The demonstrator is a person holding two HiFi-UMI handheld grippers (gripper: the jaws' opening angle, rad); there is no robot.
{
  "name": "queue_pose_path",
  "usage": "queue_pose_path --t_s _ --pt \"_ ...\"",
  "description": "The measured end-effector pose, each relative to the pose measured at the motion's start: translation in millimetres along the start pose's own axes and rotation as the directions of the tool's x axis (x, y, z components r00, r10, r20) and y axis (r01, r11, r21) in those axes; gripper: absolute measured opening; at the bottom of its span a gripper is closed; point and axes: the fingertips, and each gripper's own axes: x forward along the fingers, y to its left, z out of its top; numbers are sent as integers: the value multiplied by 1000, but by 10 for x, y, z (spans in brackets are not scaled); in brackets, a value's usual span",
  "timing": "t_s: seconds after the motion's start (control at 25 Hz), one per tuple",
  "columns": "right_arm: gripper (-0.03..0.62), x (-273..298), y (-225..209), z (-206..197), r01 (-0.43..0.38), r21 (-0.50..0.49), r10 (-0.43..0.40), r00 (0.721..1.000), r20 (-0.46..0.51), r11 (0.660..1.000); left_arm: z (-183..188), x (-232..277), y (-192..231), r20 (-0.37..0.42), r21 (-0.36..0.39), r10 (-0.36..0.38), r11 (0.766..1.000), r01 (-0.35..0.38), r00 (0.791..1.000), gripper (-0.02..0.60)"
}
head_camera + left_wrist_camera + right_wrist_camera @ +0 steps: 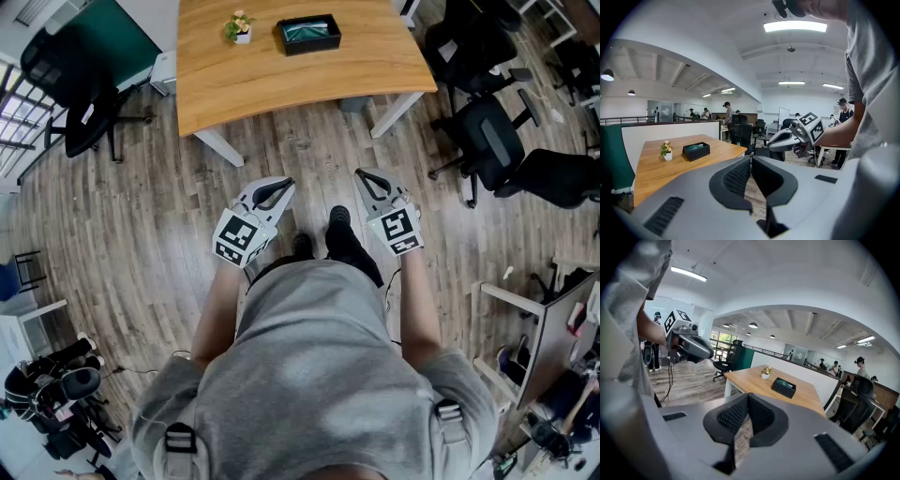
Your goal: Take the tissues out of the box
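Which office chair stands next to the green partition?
The lone black chair left of the table; the other chairs all cluster on the table's right, away from the partition.

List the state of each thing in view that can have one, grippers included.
left gripper: shut, empty, held short of the table.
right gripper: shut, empty, held short of the table.
tissue box: on the table, top open, contents showing, untouched.
flower pot: upright, beside the tissue box, apart from it.

The tissue box point(308, 35) sits on the table point(281, 86), right of the plant point(240, 27).
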Motion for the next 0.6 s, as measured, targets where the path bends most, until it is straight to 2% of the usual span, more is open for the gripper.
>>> queue_pose_path --t_s 0.6 --pt "5 31 150 24 12 20 -12 1000 3 1000 -41 -150 88 3 -1 -7 1000 7 1000 29"
